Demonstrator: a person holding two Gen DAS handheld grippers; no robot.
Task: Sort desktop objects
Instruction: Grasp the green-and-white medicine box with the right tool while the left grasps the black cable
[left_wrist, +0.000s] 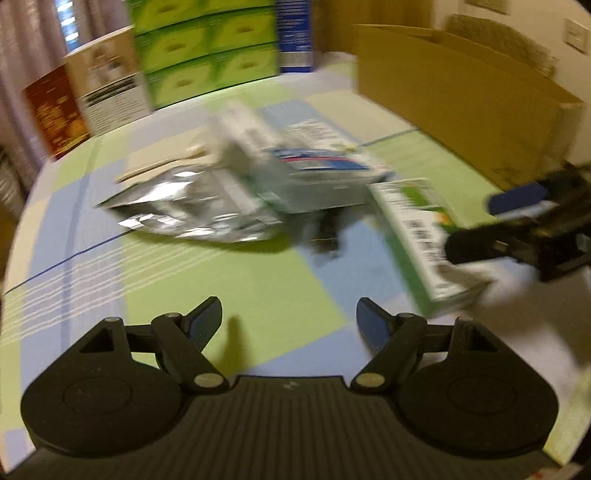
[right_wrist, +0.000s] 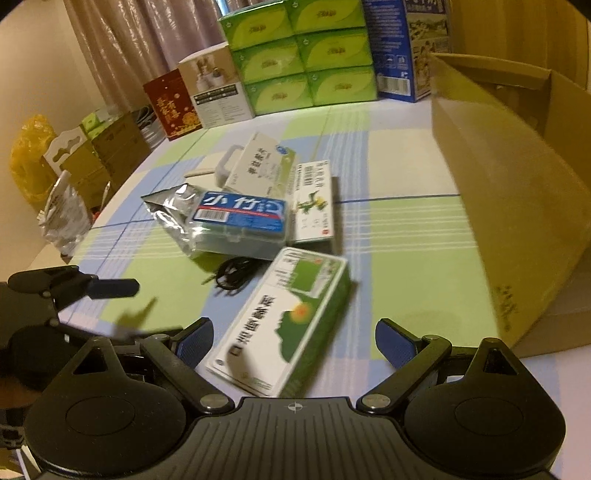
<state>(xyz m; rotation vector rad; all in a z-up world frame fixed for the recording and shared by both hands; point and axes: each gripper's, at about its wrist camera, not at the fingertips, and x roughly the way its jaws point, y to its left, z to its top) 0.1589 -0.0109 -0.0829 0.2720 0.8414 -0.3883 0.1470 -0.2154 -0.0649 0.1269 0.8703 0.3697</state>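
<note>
**Green box lined up for right tool, nothing gripped yet**

Green-and-white medicine box (right_wrist: 284, 325) lay flat on the checked bench (right_wrist: 406, 236), nearest item to the right tool (right_wrist: 294, 345). Its near end sat between the tool's fingers, which stood wide with gaps both sides: no contact, no hold. Judged that as pre-grasp alignment.

Left tool (left_wrist: 289, 325) was also spread wide and empty, hovering over bare bench cloth short of the pile. View was motion-blurred.

The pile sat mid-bench: foil pouch (right_wrist: 170, 210) under a clear case with a blue label (right_wrist: 240, 221), two white boxes (right_wrist: 314, 203) behind it, black cable (right_wrist: 232, 275) coiled at the pile's near edge. Overlaps meant the loose green box was the easy first pick.

Open cardboard carton (right_wrist: 509, 206) stood at the right edge beside the right tool; likely the drop target, hence right-side pick. Tissue packs (right_wrist: 299, 55) were stacked along the far edge, clear of the work.
</note>
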